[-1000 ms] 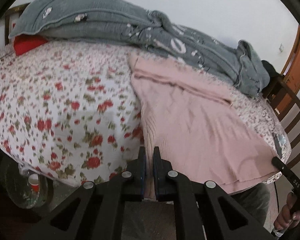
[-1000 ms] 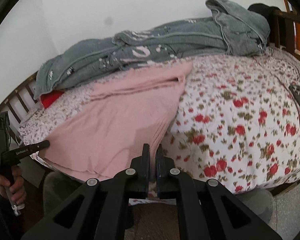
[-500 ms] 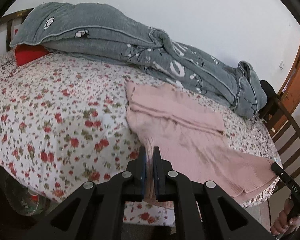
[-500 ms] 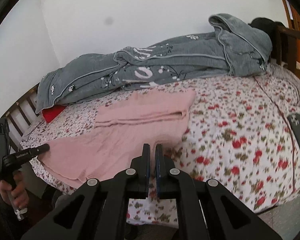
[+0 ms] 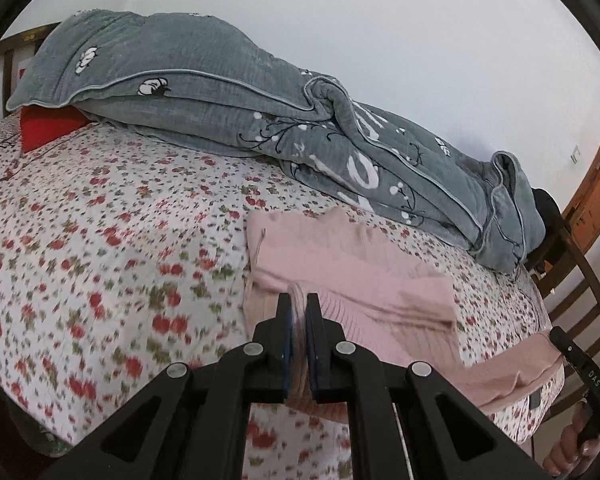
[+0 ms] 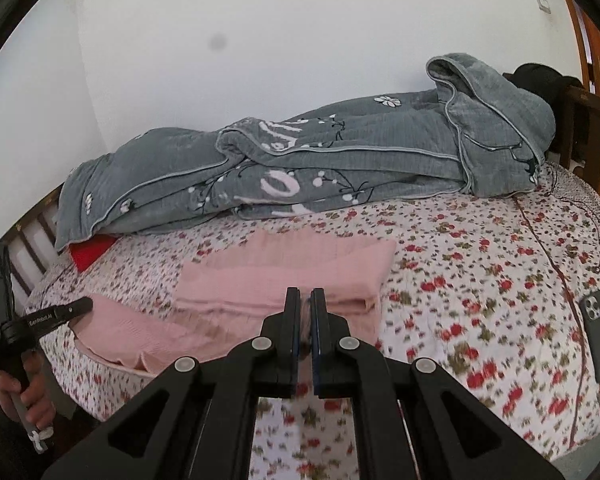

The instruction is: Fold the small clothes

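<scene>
A pink garment lies on the flowered bedsheet, its far part folded flat. My left gripper is shut on the near left corner of the garment, and pink ribbed cloth shows between its pads. My right gripper is shut on the near right corner, with cloth bunched in the gap. Both corners are lifted off the bed and the near hem sags between them. Each gripper also shows in the other's view: the left gripper at the left edge, the right gripper at the right edge.
A grey quilt is heaped along the wall side of the bed, over a red pillow. A dark phone lies on the sheet at right. A wooden chair back and headboard slats flank the bed.
Both grippers have risen and moved forward over the bed with the garment's near corners. The near half of the pink cloth has lifted and drawn toward the folded far part.
</scene>
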Available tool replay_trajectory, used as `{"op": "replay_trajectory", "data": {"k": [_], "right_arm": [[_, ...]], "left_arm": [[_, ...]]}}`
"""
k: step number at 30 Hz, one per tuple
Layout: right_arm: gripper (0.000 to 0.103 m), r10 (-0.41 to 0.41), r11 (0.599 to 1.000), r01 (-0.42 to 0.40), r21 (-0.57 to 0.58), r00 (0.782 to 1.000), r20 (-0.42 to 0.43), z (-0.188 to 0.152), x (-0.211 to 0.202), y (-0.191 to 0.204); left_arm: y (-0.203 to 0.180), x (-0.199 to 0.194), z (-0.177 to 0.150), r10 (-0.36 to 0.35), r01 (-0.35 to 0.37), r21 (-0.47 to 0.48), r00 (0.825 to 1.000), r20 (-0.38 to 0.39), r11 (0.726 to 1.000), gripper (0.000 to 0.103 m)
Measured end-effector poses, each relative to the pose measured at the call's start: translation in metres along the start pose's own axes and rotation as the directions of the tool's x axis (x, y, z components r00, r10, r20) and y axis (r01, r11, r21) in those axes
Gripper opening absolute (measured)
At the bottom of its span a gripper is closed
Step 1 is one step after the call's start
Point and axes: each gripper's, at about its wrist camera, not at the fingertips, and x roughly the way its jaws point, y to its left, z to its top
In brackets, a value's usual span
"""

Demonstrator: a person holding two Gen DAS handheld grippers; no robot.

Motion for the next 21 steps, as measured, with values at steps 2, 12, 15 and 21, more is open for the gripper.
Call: {"op": "replay_trajectory", "data": {"k": [2,12,15,21], "right_arm": [[0.004,-0.001,1.0,0.001,0.009,1.0,-0.004,0.01,0.016,-0.004],[0.004,-0.026,0.999,0.027,0.03,0.998,-0.05,0.051,0.109,-0.029],[0.004,-0.035,0.999,0.038,0.036,0.996,-0.077,0.054,0.14,-0.038],[0.004,-0.029,0.997,0.037,0.067,0.992,-0.122,0.059,0.194,-0.052]], "left_arm": [[0.0,0.015,0.011,0.004,-0.004,0.003,1.0,-0.007,1.0,0.007],[-0.011,0.101,0.058,0.044,-0.042,0.048,0.998,-0.048,0.998,0.007],[-0.013,0.128,0.067,0.053,-0.049,0.053,0.996,-0.067,0.997,0.007],[-0.01,0.173,0.083,0.068,-0.065,0.035,0.993,-0.099,0.997,0.007]]}}
